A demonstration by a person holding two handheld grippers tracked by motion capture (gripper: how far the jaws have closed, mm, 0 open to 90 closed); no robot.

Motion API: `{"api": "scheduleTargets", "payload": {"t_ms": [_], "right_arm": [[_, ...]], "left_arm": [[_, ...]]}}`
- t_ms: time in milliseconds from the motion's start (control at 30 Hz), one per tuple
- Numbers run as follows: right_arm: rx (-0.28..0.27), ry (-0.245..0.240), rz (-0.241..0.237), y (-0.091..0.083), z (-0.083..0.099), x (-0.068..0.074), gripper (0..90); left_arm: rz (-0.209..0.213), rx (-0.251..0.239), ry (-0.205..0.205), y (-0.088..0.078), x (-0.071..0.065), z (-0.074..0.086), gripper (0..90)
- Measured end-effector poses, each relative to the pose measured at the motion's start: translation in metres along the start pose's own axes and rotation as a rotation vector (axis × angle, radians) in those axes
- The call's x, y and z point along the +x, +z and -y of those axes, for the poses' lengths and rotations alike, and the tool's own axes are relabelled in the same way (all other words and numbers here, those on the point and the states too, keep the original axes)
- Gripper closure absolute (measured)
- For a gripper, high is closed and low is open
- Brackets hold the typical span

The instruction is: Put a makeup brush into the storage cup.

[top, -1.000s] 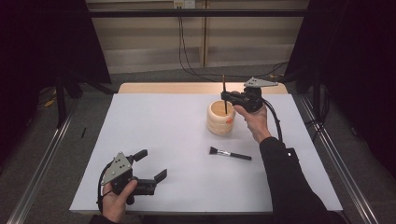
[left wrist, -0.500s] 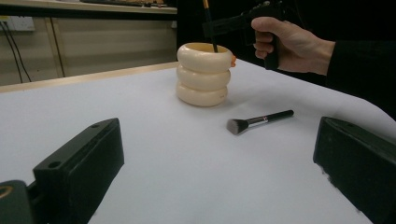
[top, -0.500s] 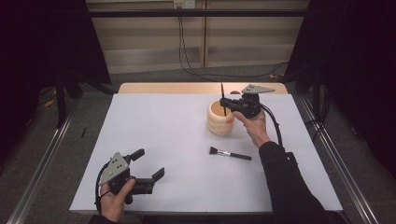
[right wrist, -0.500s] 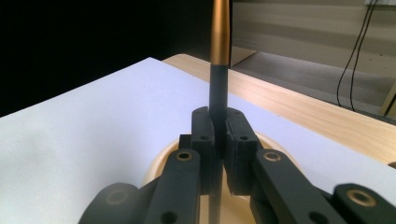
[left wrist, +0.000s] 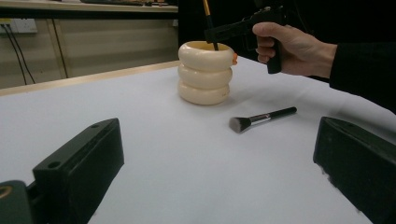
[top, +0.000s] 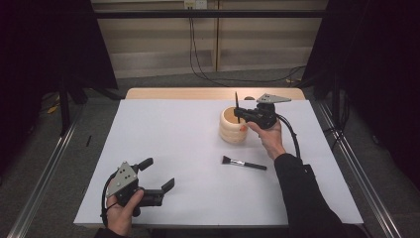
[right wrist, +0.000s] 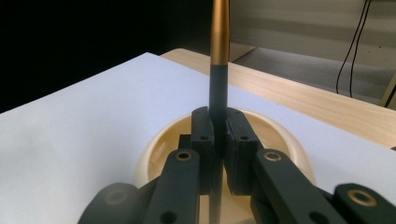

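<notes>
A cream ringed holder [top: 232, 130] [left wrist: 205, 72] stands on the white sheet, right of centre. My right gripper [top: 239, 115] [right wrist: 218, 140] is shut on a thin brush handle [top: 236, 101] [right wrist: 219, 56], black below and gold above. The handle stands upright, with its lower end inside the holder's mouth [right wrist: 154, 149]. The left gripper view shows that gripper [left wrist: 219, 32] and the handle [left wrist: 208, 14] above the holder. A second brush [top: 243, 162] [left wrist: 261, 118] lies flat on the sheet in front of the holder. My left gripper [top: 157, 173] [left wrist: 217, 135] rests near the front left, open and holding nothing.
The white sheet [top: 173, 134] covers most of the table. A wooden strip [top: 198, 93] runs along its far edge. Metal rails [top: 44, 173] flank both sides, and cables [top: 198, 59] hang behind the table.
My right gripper has sunk slightly with the brush over the holder. The left gripper and the lying brush have stayed put.
</notes>
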State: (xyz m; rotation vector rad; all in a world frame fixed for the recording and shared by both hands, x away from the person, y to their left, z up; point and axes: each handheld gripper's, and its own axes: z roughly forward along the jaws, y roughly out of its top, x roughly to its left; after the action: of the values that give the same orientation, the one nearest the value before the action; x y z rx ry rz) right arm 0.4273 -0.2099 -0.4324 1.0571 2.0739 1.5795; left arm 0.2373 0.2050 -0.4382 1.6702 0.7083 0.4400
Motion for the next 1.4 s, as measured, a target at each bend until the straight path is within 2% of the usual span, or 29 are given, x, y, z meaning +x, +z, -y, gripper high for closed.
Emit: {"api": "scheduleTargets", "payload": {"t_ms": [233,367,433,467,500,533,700,867,933,1033,1200,1300,1400], "right_arm": [[-0.008,0.012,0.001,0.001,0.003,-0.002,81.9],[0.000,0.017,0.006,0.000,0.005,-0.003,80.5],[0.000,0.019,0.004,0.000,0.005,-0.003,80.3],[0.000,0.014,0.004,0.000,0.004,-0.003,80.0],[-0.002,0.010,0.002,0.001,0.004,-0.003,79.1],[-0.002,0.012,0.004,0.000,0.004,-0.003,78.9],[-0.003,0.015,0.008,-0.001,0.003,-0.003,73.5],[-0.016,0.007,0.018,-0.004,0.002,-0.003,60.2],[-0.011,0.000,0.022,-0.005,0.001,-0.003,49.4],[-0.020,0.007,0.024,-0.007,0.000,-0.002,38.3],[-0.016,-0.010,0.029,-0.010,-0.002,-0.001,24.4],[-0.019,-0.011,0.039,-0.013,-0.003,0.000,13.7],[-0.028,-0.001,0.049,-0.018,-0.005,0.001,6.8]], "left_arm": [[-0.014,0.005,0.003,-0.001,0.002,0.000,1.6],[0.001,0.002,0.009,0.000,0.000,0.000,1.6],[0.000,0.014,0.025,-0.001,0.001,0.000,1.6],[-0.002,0.003,0.009,-0.001,0.001,0.000,1.6],[-0.001,0.017,0.029,-0.002,0.002,0.000,1.6],[-0.006,0.002,0.010,-0.001,0.001,0.000,1.6],[-0.004,0.004,0.011,-0.001,0.001,0.000,1.6],[-0.013,-0.001,0.011,-0.002,0.001,0.000,1.7],[-0.017,-0.004,0.019,-0.003,0.001,-0.001,1.8],[-0.022,-0.008,0.010,-0.003,0.001,-0.001,1.9],[-0.028,-0.009,0.005,-0.004,0.003,0.000,1.8],[-0.030,-0.009,0.003,-0.004,0.003,0.000,1.9],[-0.020,-0.015,-0.004,-0.003,0.003,0.000,1.9]]}}
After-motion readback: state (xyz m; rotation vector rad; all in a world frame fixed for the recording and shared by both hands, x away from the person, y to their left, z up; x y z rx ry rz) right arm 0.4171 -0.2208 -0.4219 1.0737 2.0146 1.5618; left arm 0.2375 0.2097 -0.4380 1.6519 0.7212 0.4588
